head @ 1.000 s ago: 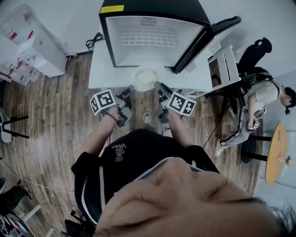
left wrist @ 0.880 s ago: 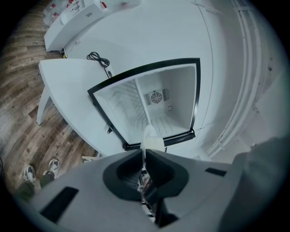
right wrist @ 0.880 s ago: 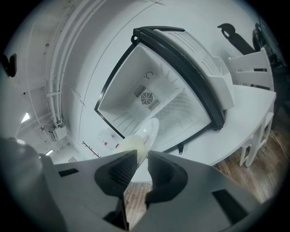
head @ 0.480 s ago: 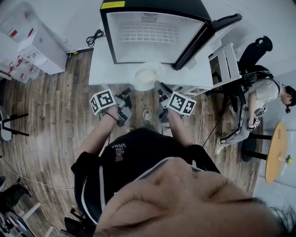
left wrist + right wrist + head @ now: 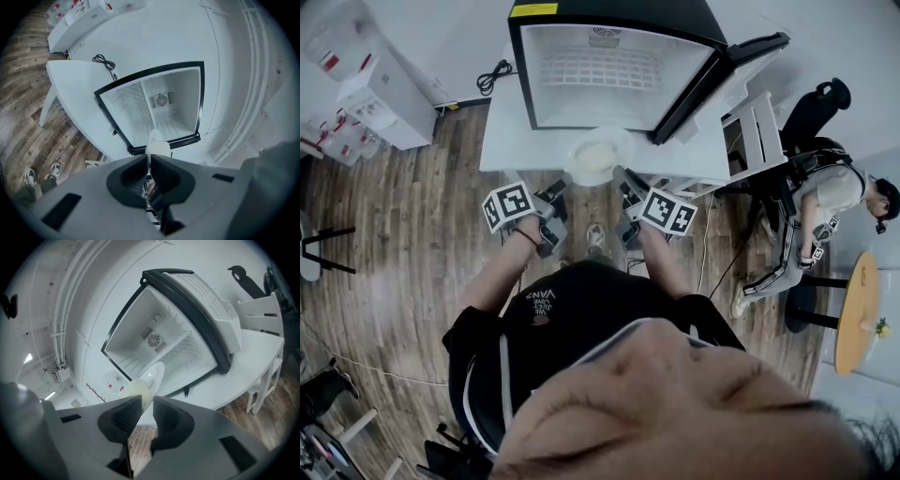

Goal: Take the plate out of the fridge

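Plate (image 5: pixel 595 157) is outside the open fridge (image 5: pixel 609 66), over the near edge of the table (image 5: pixel 502 141). Left gripper (image 5: pixel 565 181) is clamped on its left rim. Right gripper (image 5: pixel 622 173) pinches the right rim.

- The person is wearing a black short-sleeved shirt (image 5: pixel 553 323) bearing white lettering.
- A dark band (image 5: pixel 528 236) is circling the left wrist.
- The grey left tool (image 5: pixel 563 182) and right tool (image 5: pixel 621 172) are each carrying a white cube (image 5: pixel 508 205) printed with black squares.
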`<action>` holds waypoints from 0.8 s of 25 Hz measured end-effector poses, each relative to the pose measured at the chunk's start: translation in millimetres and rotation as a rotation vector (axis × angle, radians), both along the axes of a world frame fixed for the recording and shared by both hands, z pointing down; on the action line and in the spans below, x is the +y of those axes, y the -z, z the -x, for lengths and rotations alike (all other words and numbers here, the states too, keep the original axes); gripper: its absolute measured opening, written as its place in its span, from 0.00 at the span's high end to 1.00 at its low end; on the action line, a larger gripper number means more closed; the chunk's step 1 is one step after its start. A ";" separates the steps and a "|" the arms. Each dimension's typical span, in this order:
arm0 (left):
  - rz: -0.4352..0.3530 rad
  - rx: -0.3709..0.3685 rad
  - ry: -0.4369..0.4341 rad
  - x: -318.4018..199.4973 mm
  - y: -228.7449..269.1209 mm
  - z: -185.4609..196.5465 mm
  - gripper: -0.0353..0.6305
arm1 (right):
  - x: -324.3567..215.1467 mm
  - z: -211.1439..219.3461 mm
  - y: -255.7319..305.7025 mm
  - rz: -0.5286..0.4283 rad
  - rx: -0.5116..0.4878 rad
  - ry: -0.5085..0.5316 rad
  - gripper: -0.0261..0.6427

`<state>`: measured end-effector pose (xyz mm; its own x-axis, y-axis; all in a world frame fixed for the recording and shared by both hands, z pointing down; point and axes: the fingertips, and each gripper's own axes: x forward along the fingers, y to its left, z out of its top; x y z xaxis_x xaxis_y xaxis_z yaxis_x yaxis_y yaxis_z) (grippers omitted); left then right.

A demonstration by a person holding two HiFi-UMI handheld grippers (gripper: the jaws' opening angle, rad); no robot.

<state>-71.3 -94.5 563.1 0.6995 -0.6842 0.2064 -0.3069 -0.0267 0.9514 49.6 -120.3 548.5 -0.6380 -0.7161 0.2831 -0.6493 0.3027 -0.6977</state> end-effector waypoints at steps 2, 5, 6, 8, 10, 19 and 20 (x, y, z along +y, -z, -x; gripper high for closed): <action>0.000 0.001 0.000 0.8 0.6 -0.4 0.90 | 0.9 -0.4 1.2 -0.004 0.005 0.001 0.84; -0.003 0.001 -0.002 1.2 2.0 -1.5 0.90 | 1.9 -1.6 2.4 -0.006 0.007 -0.001 0.84; -0.004 0.002 -0.003 1.3 2.3 -1.8 0.90 | 2.1 -2.1 2.5 -0.007 0.006 -0.002 0.84; -0.005 0.002 -0.004 1.5 2.5 -2.6 0.90 | 2.6 -2.8 2.6 -0.009 0.005 -0.003 0.84; -0.006 0.003 -0.004 1.9 2.5 -3.5 0.90 | 3.1 -3.5 2.5 -0.011 0.006 -0.002 0.84; -0.008 0.007 -0.003 1.3 4.8 -3.2 0.90 | 2.7 -3.4 3.3 -0.012 0.003 -0.003 0.83; -0.008 0.008 -0.003 1.5 4.7 -3.2 0.90 | 3.0 -3.4 3.0 -0.011 0.003 -0.003 0.83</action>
